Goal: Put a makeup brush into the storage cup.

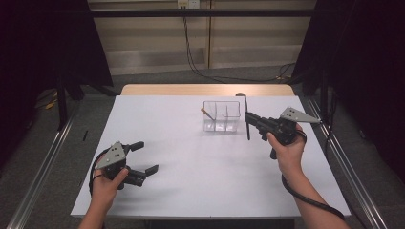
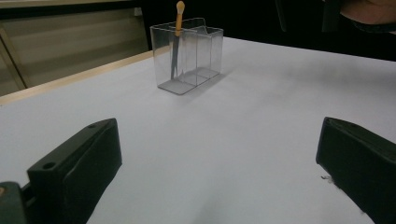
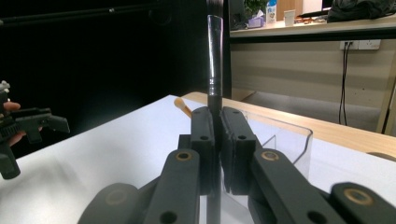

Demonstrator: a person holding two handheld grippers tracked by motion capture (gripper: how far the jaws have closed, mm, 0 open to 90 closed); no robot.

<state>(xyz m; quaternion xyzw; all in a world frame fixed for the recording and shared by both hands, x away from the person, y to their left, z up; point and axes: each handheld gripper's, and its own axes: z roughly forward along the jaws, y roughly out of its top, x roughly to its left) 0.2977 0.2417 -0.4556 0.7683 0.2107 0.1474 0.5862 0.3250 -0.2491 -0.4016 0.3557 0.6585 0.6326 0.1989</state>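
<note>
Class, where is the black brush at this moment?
In the high view, the black brush stands upright in the right tongs, just right of the clear organizer.

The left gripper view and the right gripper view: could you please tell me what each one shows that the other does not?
Left gripper view alone: its own two black jaws standing wide apart over the white table, nothing between them, and the orange-tipped brush's shaft standing in the clear organizer's end compartment.

Right gripper view alone: the right gripper shut on a dark brush handle held upright, the left gripper farther off, and a wall socket behind.

Both: the clear organizer, the orange-tipped brush and the white table.
</note>
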